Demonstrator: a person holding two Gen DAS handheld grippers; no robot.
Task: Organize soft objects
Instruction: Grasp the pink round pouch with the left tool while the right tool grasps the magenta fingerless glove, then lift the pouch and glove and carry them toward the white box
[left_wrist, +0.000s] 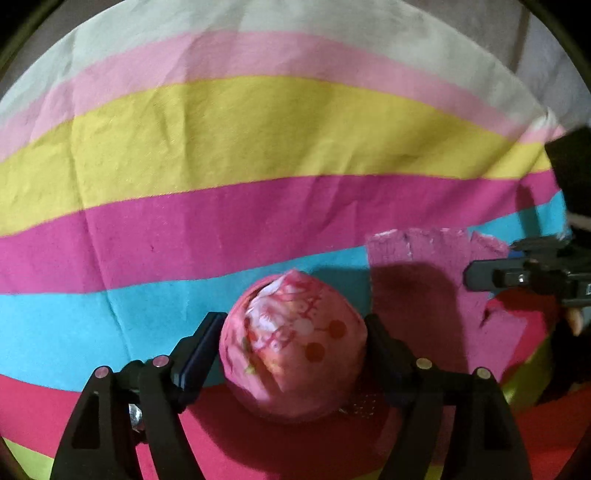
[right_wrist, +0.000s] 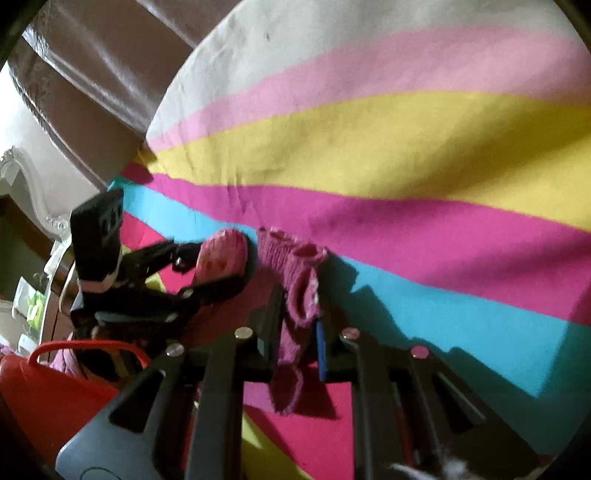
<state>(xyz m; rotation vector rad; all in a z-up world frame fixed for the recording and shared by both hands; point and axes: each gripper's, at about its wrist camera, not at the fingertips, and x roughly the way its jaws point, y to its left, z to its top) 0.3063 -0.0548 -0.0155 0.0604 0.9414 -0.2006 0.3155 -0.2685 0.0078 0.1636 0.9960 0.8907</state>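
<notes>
**Ball and knit cloth held over the striped bed sheet**

The left gripper (left_wrist: 293, 343) clenches a round pink ball (left_wrist: 291, 343), fingers squeezing opposite sides, probably to carry it without rolling. To the right, the right gripper (right_wrist: 295, 332) pinches a pink knit cloth (right_wrist: 295, 295), its long axis running near to far over the sheet (left_wrist: 258, 129).

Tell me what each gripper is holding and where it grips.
The left gripper clamps the pink patterned ball across its middle, one finger on each side. The right gripper pinches the pink knitted cloth near its middle.
</notes>
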